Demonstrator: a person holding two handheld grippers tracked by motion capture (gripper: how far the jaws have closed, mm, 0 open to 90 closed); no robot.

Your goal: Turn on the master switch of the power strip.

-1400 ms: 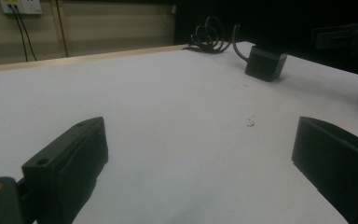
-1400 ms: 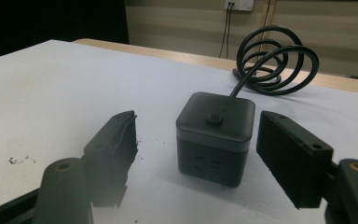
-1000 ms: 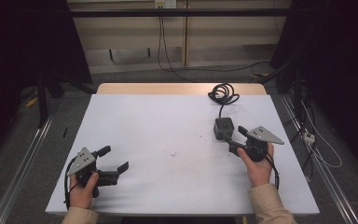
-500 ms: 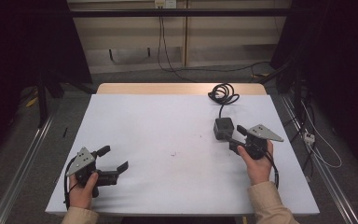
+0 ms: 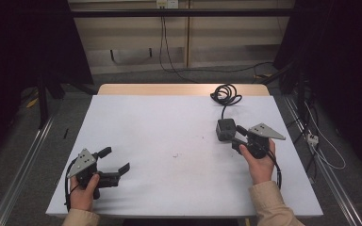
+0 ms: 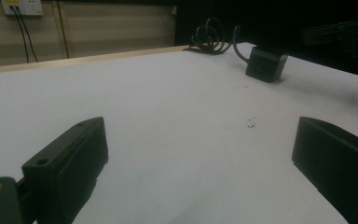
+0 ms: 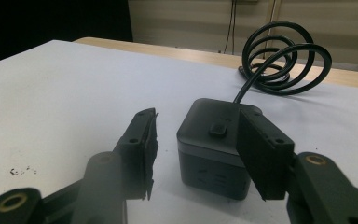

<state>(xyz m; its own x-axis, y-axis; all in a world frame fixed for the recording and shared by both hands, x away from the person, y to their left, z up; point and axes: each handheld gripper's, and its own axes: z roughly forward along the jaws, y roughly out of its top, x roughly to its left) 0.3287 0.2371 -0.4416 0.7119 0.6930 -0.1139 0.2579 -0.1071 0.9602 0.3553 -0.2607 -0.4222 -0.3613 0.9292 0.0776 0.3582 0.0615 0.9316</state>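
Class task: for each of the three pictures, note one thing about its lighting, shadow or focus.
High view: the white table is evenly lit while the room around it falls dark. Left gripper view: the near fingers look soft, the black cube sharper. Right gripper view: the cube casts a faint shadow at its base.

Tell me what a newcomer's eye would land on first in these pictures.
The black cube-shaped power adapter on the right part of the white table, its coiled black cable lying toward the far edge. The right tongs sit open just beside it, one jaw in front of the cube in the right gripper view. The left tongs rest open near the front left corner.
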